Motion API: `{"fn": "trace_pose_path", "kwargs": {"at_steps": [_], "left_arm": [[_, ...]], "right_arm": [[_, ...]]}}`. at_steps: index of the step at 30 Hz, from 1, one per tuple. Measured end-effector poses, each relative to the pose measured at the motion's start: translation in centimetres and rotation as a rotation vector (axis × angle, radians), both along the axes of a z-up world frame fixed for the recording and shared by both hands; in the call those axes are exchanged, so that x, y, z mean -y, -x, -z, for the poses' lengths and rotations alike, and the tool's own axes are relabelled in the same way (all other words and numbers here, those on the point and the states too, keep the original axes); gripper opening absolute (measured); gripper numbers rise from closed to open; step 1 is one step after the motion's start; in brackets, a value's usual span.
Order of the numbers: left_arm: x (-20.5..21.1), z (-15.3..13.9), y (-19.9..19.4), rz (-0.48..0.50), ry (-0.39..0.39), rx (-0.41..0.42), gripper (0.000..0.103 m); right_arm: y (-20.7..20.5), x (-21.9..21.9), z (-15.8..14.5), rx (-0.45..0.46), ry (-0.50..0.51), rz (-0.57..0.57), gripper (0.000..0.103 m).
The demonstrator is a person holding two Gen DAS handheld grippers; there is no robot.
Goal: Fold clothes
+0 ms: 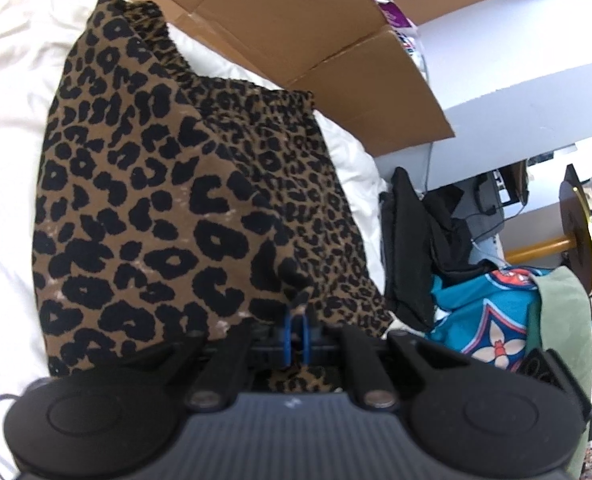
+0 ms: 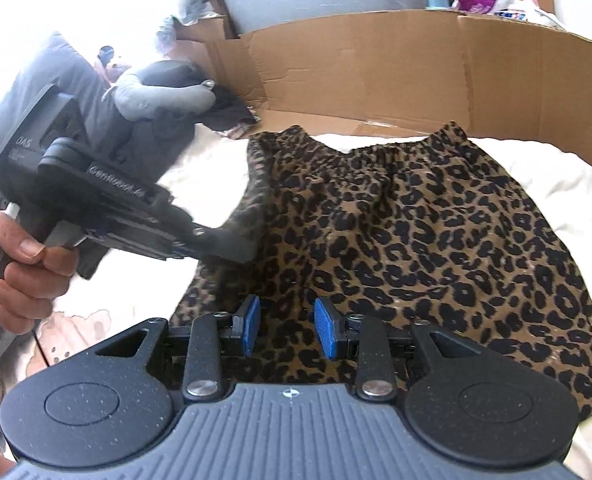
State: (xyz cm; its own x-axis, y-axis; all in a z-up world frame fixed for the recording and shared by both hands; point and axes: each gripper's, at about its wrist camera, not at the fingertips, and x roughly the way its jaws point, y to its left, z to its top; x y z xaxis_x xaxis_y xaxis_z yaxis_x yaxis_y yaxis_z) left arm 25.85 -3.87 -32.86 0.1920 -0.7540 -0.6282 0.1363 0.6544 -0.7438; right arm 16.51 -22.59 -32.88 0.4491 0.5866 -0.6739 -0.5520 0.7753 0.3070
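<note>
A leopard-print skirt (image 2: 435, 232) lies on a white bed sheet (image 2: 567, 184), elastic waistband towards the cardboard. In the left wrist view the skirt (image 1: 144, 184) fills the frame, one side folded over. My left gripper (image 1: 296, 330) is shut on the skirt's edge and lifts a fold of it. The left gripper also shows in the right wrist view (image 2: 232, 246), held by a hand, over the skirt's left side. My right gripper (image 2: 287, 326) is open, its blue pads (image 2: 325, 326) just above the skirt's near hem, holding nothing.
Flattened cardboard (image 2: 375, 72) stands behind the bed. A grey pillow and dark clothes (image 2: 164, 92) lie at the back left. A pile of clothes, black, teal and green (image 1: 487, 312), sits beside the bed on the right in the left wrist view.
</note>
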Motion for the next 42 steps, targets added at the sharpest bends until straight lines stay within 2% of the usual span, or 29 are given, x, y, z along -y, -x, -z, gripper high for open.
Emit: {"fn": "trace_pose_path", "kwargs": {"at_steps": [7, 17, 20, 23, 27, 32, 36, 42], "left_arm": [[1.5, -0.2, 0.6, 0.014, 0.028, -0.016, 0.006], [3.9, -0.5, 1.6, 0.081, 0.069, -0.019, 0.006], [4.7, -0.8, 2.0, 0.108, 0.075, 0.008, 0.008], [5.3, -1.0, 2.2, 0.125, 0.078, 0.027, 0.008], [5.0, -0.9, 2.0, 0.117, 0.097, 0.017, 0.008], [4.0, -2.5, 2.1, 0.104, 0.154, 0.091, 0.008], [3.1, -3.2, 1.8, 0.079, 0.075, 0.160, 0.011], [1.0, -1.1, 1.5, 0.022, -0.050, 0.117, 0.011]], "right_arm": [[0.3, -1.6, 0.1, -0.007, -0.017, -0.027, 0.037], [0.0, -1.9, 0.8, 0.012, 0.013, 0.025, 0.038], [0.0, -1.6, 1.0, 0.002, 0.006, 0.043, 0.037], [-0.2, -1.4, 1.2, 0.002, 0.005, 0.055, 0.030], [-0.5, -0.9, 1.7, -0.007, 0.008, 0.074, 0.001], [-1.0, 0.3, 2.1, -0.028, -0.005, 0.101, 0.000], [-0.9, 1.4, 1.9, -0.034, -0.015, 0.116, 0.000], [-0.8, 3.7, 1.2, -0.033, -0.020, 0.161, 0.000]]}}
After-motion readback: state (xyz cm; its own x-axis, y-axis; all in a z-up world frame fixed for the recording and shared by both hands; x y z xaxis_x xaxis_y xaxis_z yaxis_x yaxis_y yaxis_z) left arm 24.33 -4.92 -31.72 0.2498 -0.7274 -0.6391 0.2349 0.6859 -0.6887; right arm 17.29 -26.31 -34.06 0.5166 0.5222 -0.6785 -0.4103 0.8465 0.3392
